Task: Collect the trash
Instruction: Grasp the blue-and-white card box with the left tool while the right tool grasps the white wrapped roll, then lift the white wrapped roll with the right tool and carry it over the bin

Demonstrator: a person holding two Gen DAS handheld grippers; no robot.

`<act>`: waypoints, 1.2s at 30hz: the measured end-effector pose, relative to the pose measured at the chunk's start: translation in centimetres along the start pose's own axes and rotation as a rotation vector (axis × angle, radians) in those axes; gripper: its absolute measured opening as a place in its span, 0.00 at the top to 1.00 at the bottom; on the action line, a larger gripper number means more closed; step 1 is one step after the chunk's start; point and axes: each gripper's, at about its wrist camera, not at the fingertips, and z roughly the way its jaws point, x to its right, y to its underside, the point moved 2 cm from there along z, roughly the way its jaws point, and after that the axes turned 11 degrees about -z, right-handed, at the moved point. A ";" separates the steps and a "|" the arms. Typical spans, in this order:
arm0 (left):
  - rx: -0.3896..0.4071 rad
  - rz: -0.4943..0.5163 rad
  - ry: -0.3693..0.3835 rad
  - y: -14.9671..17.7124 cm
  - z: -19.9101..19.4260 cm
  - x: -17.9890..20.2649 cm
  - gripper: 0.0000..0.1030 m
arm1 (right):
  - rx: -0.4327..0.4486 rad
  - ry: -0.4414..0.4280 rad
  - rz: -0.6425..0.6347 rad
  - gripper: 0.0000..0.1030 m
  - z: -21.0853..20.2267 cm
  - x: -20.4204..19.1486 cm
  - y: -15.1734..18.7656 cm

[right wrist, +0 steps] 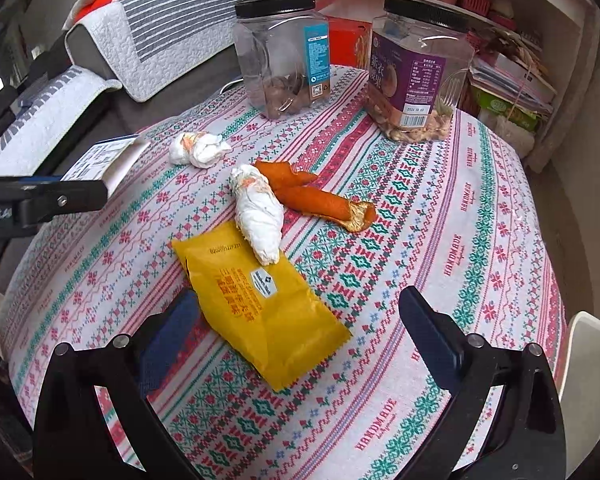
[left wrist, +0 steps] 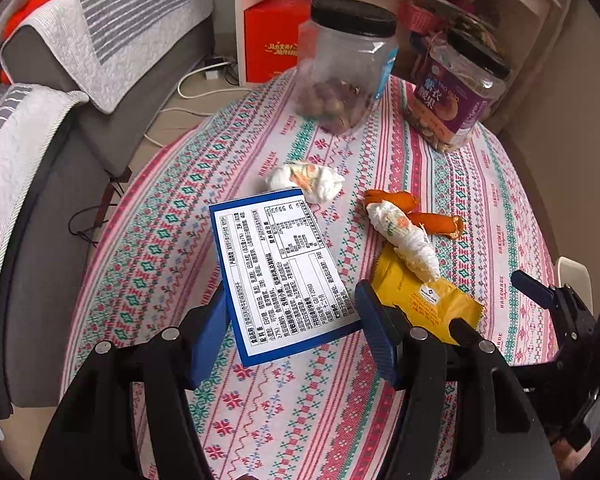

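left gripper (left wrist: 290,320) clamps blue-edged box (left wrist: 284,272); right gripper (right wrist: 300,332) agape over yellow wrapper (right wrist: 260,312); tablecloth (right wrist: 460,240) reads "handmade".

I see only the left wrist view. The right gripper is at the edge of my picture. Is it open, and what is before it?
Observer: It is open. The yellow wrapper lies between the fingers of the right gripper, not pinched.
Operator: My own finger hides the wrapper's near half. Is anything on it?
Observer: Nothing. That half lies bare.
Operator: And my box?
Observer: From the side, the left gripper holds the blue-white box lifted off the tablecloth.
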 end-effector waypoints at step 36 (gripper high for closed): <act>0.154 -0.070 0.016 -0.8 -5.5 -3.8 0.40 | 0.135 0.036 0.050 0.66 -3.0 -1.9 -4.7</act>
